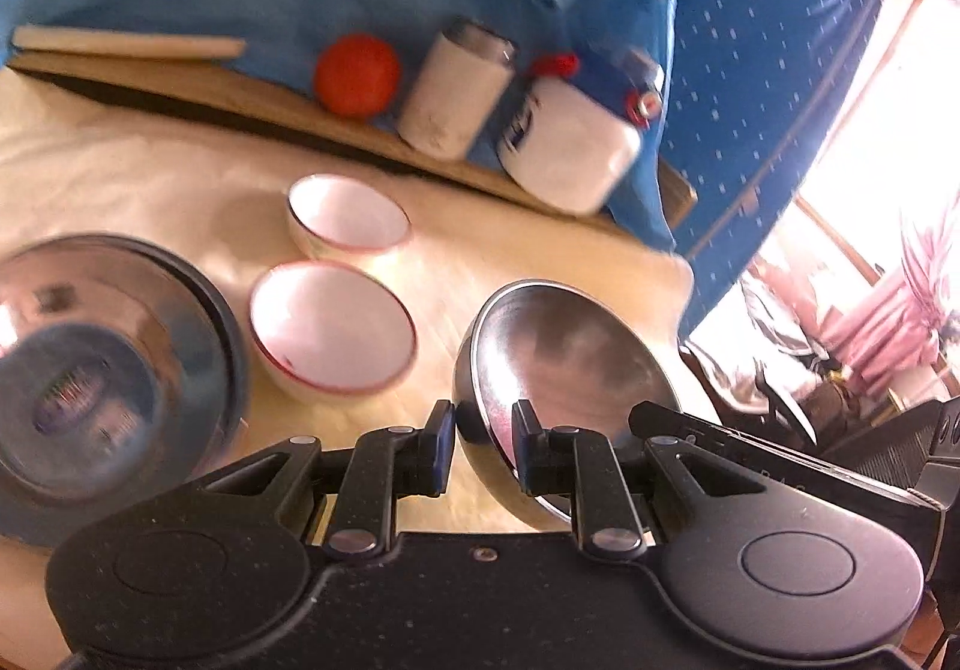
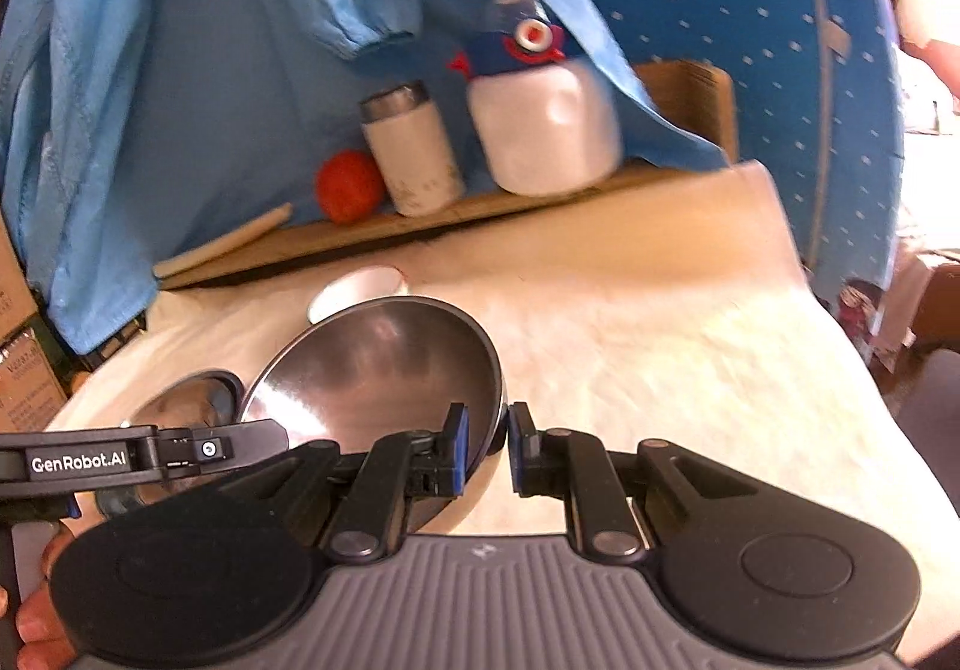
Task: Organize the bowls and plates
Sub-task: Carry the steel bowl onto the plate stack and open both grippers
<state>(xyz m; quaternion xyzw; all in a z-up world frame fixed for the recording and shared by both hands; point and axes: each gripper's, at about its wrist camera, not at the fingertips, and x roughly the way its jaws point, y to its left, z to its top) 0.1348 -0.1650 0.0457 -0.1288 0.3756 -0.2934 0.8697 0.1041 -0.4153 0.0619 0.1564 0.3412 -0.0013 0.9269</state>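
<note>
Cream cloth covers your desk (image 2: pixel 690 346), and blue fabric hangs behind it. Nearest to you, the steel bowl (image 1: pixel 564 364) is gripped from both sides and sits tilted, clear of the cloth as far as the views show: your left hand-held gripper (image 1: pixel 483 445) is clamped on the bowl's near-left rim, one pad inside and one outside, and your right hand-held gripper (image 2: pixel 485 445) is clamped on the opposite rim in the same way. In the right wrist view the left tool's arm, lettered GenRobot.AI, crosses just left of the steel bowl. To the left of the steel bowl, a stack of steel plates (image 1: pixel 102 370) rests on the cloth near the desk's edge. Just beyond and between that stack and the steel bowl stands a white bowl with a red rim (image 1: pixel 333 328), and a second white bowl (image 1: pixel 348 217) stands just behind it. Farther back from the steel bowl, a wooden board (image 1: pixel 252 100) runs along the fabric and carries a rolling pin (image 1: pixel 129 43), an orange ball (image 1: pixel 357 75), a white tumbler (image 1: pixel 456 94) and a white jug with a red cap (image 1: pixel 567 148).
</note>
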